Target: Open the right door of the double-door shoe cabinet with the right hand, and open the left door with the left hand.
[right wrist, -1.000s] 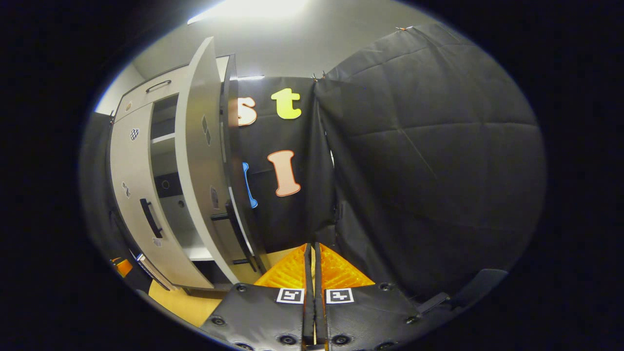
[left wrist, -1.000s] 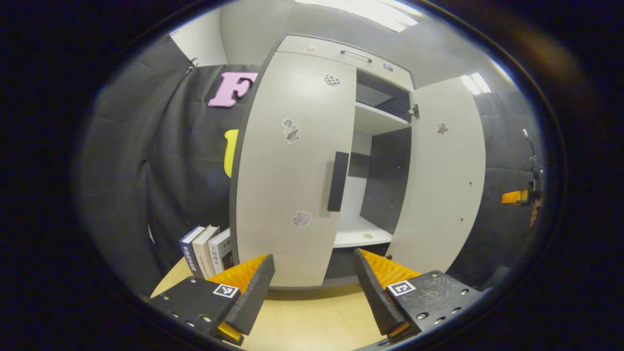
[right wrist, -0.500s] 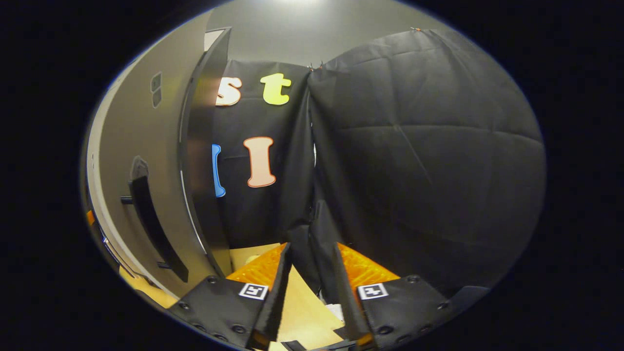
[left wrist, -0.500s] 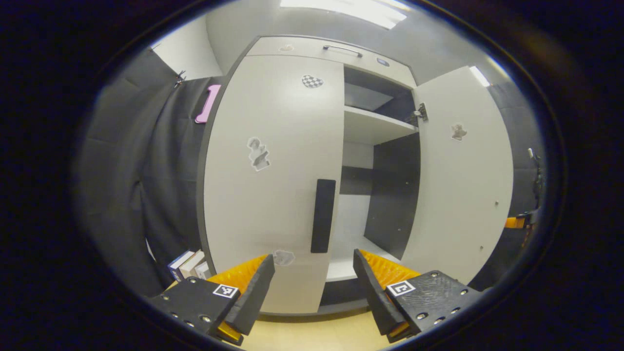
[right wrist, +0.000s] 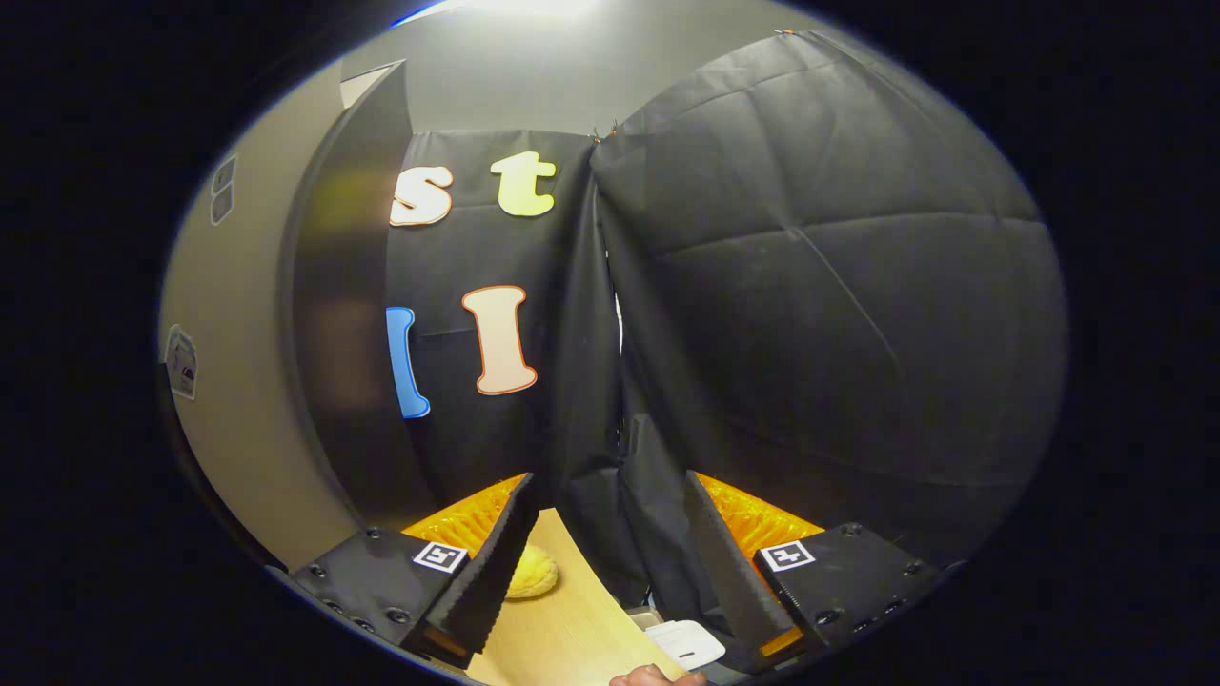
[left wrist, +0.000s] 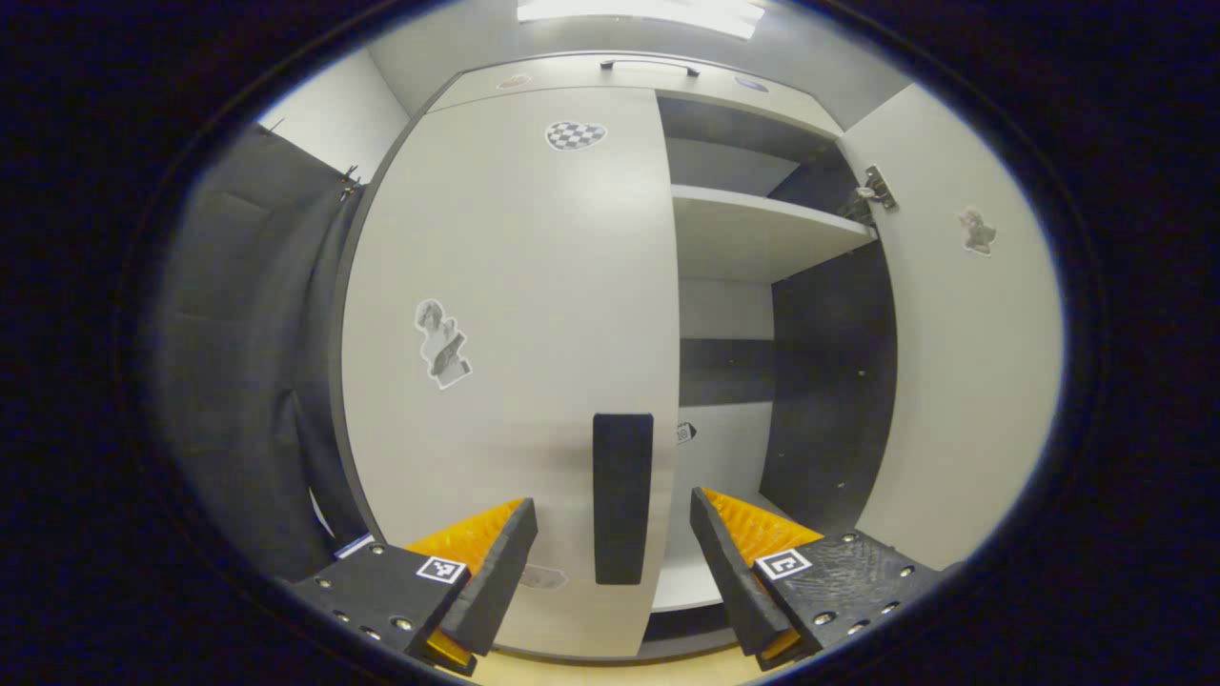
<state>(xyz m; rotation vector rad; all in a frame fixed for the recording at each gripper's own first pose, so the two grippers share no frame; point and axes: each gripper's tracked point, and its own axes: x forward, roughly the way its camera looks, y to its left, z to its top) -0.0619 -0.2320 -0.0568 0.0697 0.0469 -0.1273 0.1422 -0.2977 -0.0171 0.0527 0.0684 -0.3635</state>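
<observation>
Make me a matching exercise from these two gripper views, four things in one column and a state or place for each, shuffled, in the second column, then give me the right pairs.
Things:
1. left door
2. right door
3. left gripper
4. yellow bun

States or places:
A. lying on the wooden table, beside the right gripper's left finger
B. swung wide open
C. closed, with a checkered sticker near its top
D. open, its fingers either side of the black handle without touching it

Pairs: 1-C, 2-B, 3-D, 4-A
</observation>
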